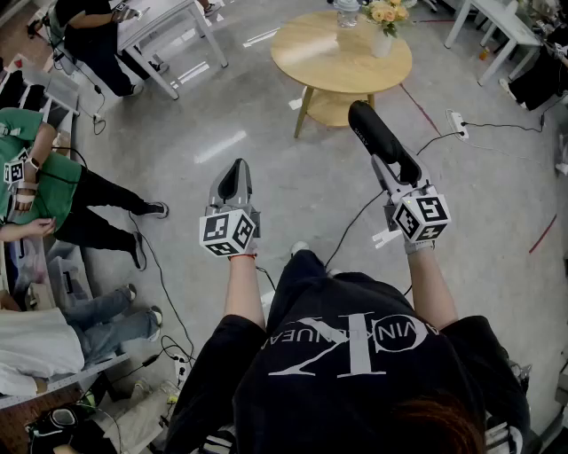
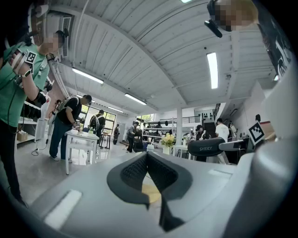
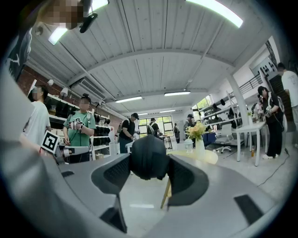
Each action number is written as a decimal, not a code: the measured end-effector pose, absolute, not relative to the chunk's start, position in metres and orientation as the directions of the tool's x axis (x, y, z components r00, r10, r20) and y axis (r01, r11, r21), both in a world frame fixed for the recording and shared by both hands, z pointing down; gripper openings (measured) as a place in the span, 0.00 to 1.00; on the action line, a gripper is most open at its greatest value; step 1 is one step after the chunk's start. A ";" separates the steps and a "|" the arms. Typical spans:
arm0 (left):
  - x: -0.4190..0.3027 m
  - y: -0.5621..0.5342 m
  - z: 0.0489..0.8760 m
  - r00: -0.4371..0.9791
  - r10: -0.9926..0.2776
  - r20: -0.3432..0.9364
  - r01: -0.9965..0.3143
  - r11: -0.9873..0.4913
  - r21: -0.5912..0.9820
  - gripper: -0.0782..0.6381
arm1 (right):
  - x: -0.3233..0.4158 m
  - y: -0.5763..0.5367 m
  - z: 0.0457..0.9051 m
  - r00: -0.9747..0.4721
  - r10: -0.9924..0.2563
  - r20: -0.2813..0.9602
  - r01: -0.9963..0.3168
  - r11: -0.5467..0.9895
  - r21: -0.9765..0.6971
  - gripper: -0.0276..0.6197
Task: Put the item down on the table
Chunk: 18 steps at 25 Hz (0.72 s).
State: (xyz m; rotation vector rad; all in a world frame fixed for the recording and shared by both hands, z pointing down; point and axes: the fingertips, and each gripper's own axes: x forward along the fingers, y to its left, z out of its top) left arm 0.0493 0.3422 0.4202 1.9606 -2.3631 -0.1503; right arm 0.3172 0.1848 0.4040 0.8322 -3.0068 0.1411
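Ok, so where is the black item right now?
The black item is at the head view's right, clamped in the jaws of the right gripper, in the air above the floor, short of the round wooden table.

We count two hand-held grippers: the left hand-held gripper (image 1: 232, 173) and the right hand-held gripper (image 1: 388, 164). There is one black item (image 1: 377, 137), one round desk (image 1: 342, 58) and one vase of flowers (image 1: 382, 40). There are two more desks, the left white desk (image 1: 164, 22) and the right white desk (image 1: 501, 22). We see three people: a person in green (image 1: 44, 177), a person in black (image 1: 93, 35) and a person in white (image 1: 40, 341).
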 end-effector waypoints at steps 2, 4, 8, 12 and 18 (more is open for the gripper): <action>0.053 0.348 0.420 -0.186 -0.982 -0.011 -0.977 0.184 0.111 0.13 | 0.319 0.190 0.405 -0.856 -0.515 0.044 -0.517 0.852 -0.081 0.43; 0.056 0.352 0.418 -0.186 -0.983 -0.013 -0.978 0.184 0.096 0.13 | 0.321 0.193 0.404 -0.856 -0.515 0.044 -0.517 0.853 -0.078 0.43; 0.063 0.352 0.408 -0.175 -0.984 -0.037 -0.982 0.172 0.072 0.13 | 0.324 0.191 0.402 -0.856 -0.516 0.043 -0.517 0.853 -0.065 0.43; 0.059 0.357 0.410 -0.175 -0.984 -0.029 -0.982 0.173 0.071 0.13 | 0.322 0.195 0.404 -0.853 -0.520 0.039 -0.522 0.850 -0.069 0.43; 0.062 0.349 0.411 -0.179 -0.984 -0.027 -0.980 0.176 0.089 0.13 | 0.328 0.196 0.397 -0.857 -0.515 0.004 -0.513 0.854 -0.089 0.43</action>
